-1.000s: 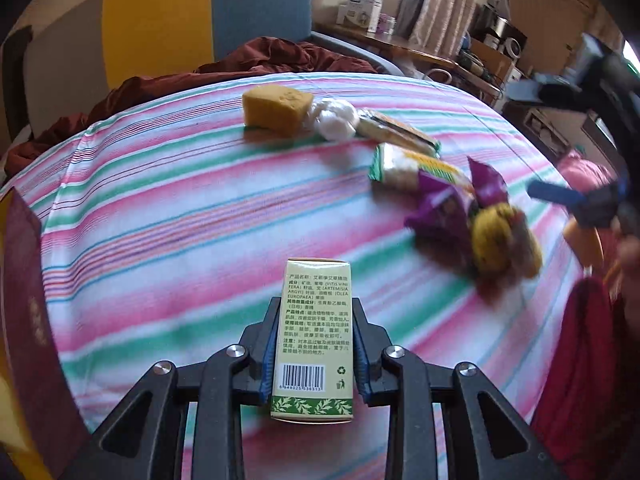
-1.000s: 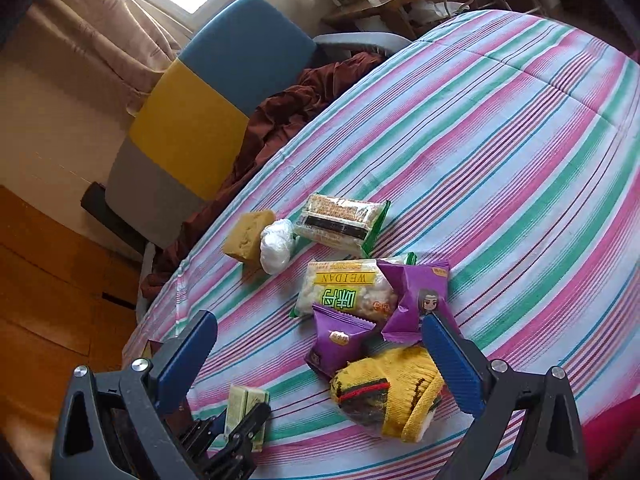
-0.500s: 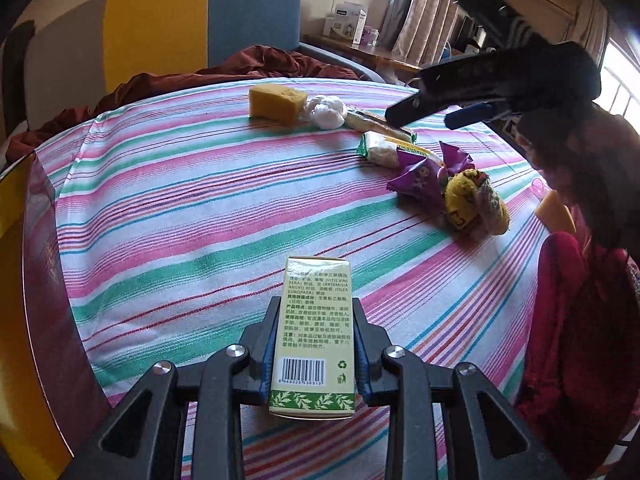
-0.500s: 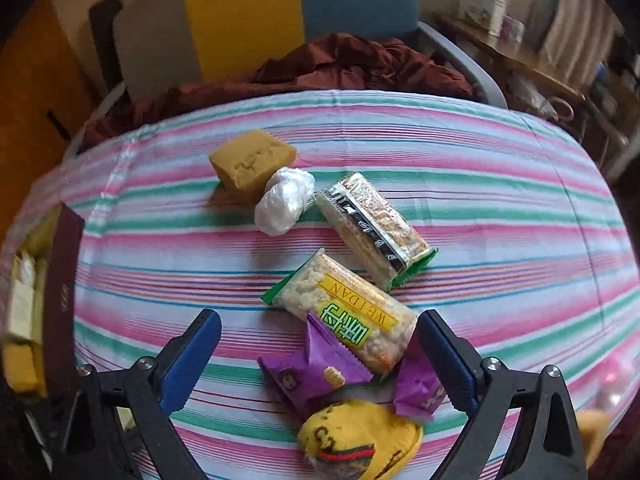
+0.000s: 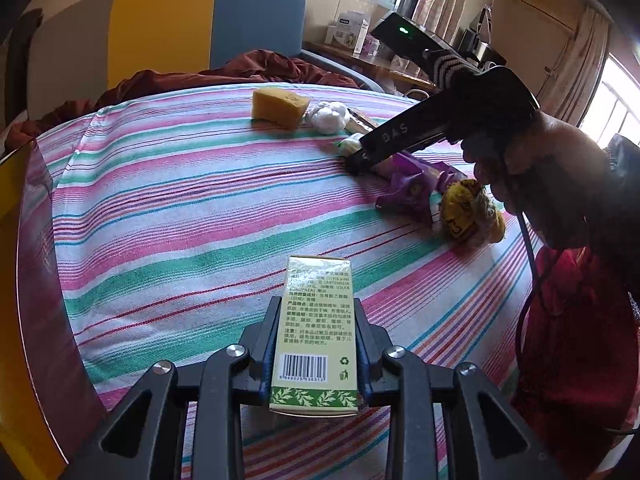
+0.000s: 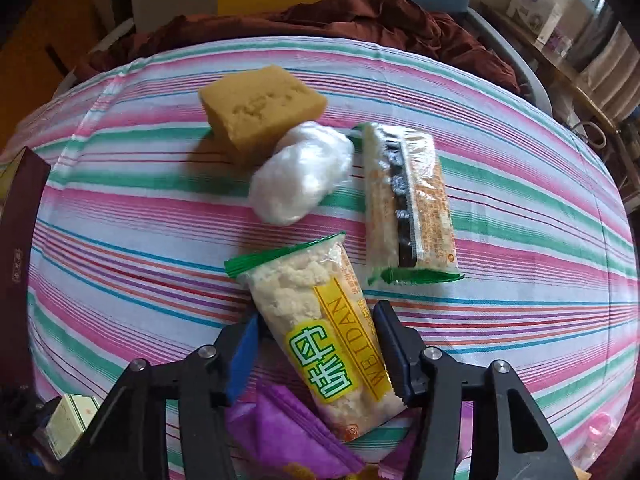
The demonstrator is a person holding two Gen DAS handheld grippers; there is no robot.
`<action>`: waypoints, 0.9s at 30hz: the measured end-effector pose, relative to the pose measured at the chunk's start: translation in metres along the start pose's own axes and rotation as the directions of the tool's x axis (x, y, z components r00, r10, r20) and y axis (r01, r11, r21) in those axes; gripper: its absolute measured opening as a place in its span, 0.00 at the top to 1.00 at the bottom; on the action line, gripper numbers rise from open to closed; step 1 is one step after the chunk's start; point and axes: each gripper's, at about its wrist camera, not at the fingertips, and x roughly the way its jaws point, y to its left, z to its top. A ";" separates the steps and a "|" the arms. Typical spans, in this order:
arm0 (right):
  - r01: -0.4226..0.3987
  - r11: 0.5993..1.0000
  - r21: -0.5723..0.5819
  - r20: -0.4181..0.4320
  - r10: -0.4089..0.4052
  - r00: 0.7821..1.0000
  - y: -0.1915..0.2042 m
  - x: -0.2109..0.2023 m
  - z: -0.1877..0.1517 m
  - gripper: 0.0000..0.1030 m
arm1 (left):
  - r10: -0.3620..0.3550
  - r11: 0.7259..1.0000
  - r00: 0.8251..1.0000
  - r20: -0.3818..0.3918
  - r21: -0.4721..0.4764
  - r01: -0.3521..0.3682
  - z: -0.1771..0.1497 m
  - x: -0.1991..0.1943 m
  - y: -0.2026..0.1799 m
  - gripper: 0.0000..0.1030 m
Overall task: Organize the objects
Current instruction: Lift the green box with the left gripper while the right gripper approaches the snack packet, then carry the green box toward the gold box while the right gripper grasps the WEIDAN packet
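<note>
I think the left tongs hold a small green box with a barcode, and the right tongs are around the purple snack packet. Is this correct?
Not fully. The right tongs are closing around the clear WEIDAN snack packet, not the purple packet, which lies below it, as the right wrist view shows. The left tongs do hold the small green box with a barcode.

Left gripper (image 5: 314, 344) fingers clamped tight, angled downward, right gripper (image 6: 318, 354) pointing steeply down, fingers closing
</note>
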 end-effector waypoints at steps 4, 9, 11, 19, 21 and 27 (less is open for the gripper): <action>-0.044 0.998 -0.036 0.017 0.045 0.999 0.021 -0.004 -0.002 0.47 | 0.001 1.000 1.000 0.009 0.005 -0.001 -0.002 -0.003 0.000 0.70; -0.130 0.989 -0.067 0.024 0.132 0.991 0.052 -0.004 -0.007 0.43 | 0.007 1.000 1.000 0.020 0.019 -0.008 -0.005 -0.005 -0.001 0.70; -0.161 0.985 -0.061 0.029 0.163 0.986 0.057 -0.003 -0.010 0.29 | 0.007 1.000 1.000 0.024 0.018 -0.008 -0.005 -0.006 -0.001 0.70; -0.261 0.965 -0.003 0.046 0.261 0.964 0.043 -0.006 -0.014 0.13 | 0.008 1.000 0.999 0.037 0.014 -0.008 -0.007 -0.007 -0.001 0.70; -0.247 0.969 -0.005 0.052 0.247 0.968 0.040 -0.009 -0.016 0.13 | 0.012 1.000 0.999 0.041 0.018 -0.012 -0.008 -0.008 -0.002 0.70; -0.169 0.983 -0.072 0.038 0.172 0.984 0.041 -0.010 -0.018 0.16 | 0.021 0.999 0.999 0.050 0.025 -0.022 -0.010 -0.009 -0.003 0.70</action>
